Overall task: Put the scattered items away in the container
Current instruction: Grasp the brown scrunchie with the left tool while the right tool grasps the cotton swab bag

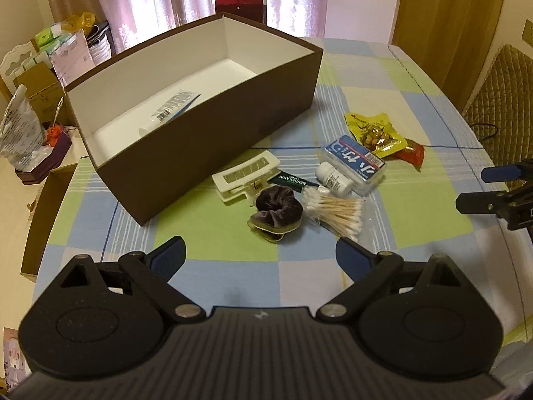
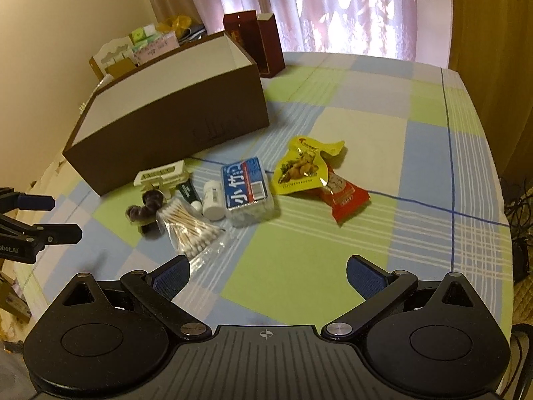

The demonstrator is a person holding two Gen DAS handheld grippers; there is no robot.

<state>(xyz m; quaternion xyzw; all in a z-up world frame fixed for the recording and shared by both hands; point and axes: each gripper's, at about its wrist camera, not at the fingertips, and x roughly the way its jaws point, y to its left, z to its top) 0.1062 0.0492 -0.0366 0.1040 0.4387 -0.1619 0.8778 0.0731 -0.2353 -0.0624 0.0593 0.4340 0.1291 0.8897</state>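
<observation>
It is a room in a home. Sheer pink patterned curtains (image 2: 333, 10) hang over a bright window, a blue, green and cream checked tablecloth (image 2: 366, 133) covers the bench, and a quilted tan chair back (image 1: 503, 76) stands beside a yellowish wooden door (image 1: 443, 3).

Tube (image 1: 173, 108) lying in the box (image 1: 213, 140), box sitting on the desk (image 1: 399, 213), hair clip (image 1: 245, 176) lying before it, cotton swabs (image 1: 336, 211) lying right of scrunchie (image 1: 276, 211)

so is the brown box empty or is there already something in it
Not empty. The left wrist view shows one white tube with a barcode lying on the white floor of the open brown cardboard box; the rest looks bare.
</observation>
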